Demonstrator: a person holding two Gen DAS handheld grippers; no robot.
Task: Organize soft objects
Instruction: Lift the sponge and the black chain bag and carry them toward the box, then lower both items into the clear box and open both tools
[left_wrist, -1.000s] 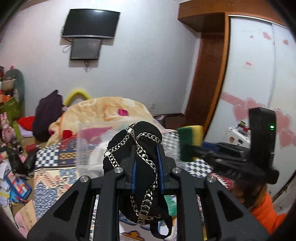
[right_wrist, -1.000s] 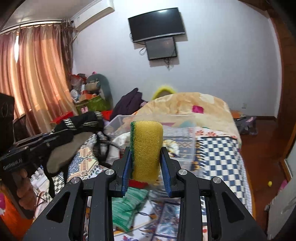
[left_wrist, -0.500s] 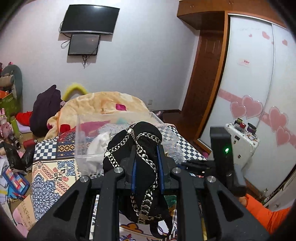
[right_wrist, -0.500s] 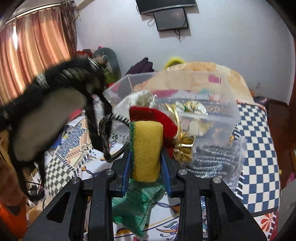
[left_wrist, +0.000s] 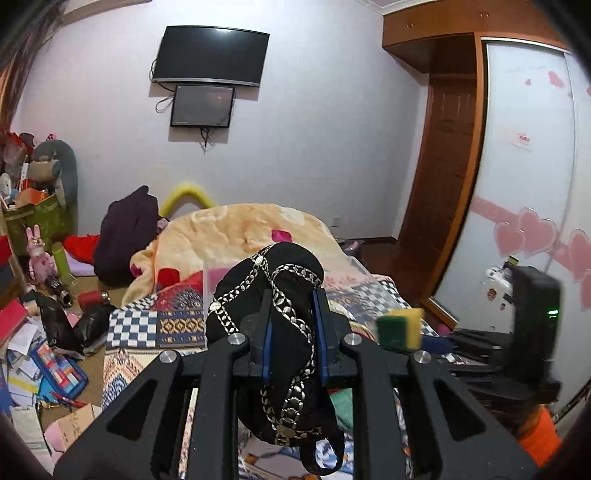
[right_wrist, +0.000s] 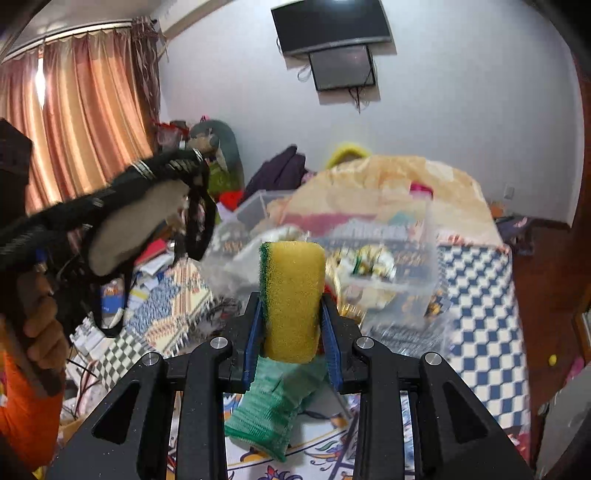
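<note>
Left gripper (left_wrist: 292, 334): we read the jaws as closed on the black chain-trimmed cap (left_wrist: 275, 332), pinched through its middle; the cap hangs in the air, its strap dangling below the fingers.
Right gripper (right_wrist: 291, 325): jaws closed on the yellow-green sponge (right_wrist: 291, 299), held upright between the blue pads, clear of the bed.
Clear bin (right_wrist: 391, 258): sits on the patterned bedspread (right_wrist: 480, 314) ahead of both grippers; it already holds several items (something white, something gold-toned), though blur keeps us from naming them.
Green cloth (right_wrist: 273, 410): lies on the bedspread just below the right fingers, outside the bin.
Done, as we judge: two soft items picked up; some items apparently binned.
Left, as we judge: neither held item is in the bin yet; both need carrying over its rim and releasing, then the green cloth wants collecting.
Uncertain: whether the orange blanket (left_wrist: 240, 232) belongs to the task.
</note>
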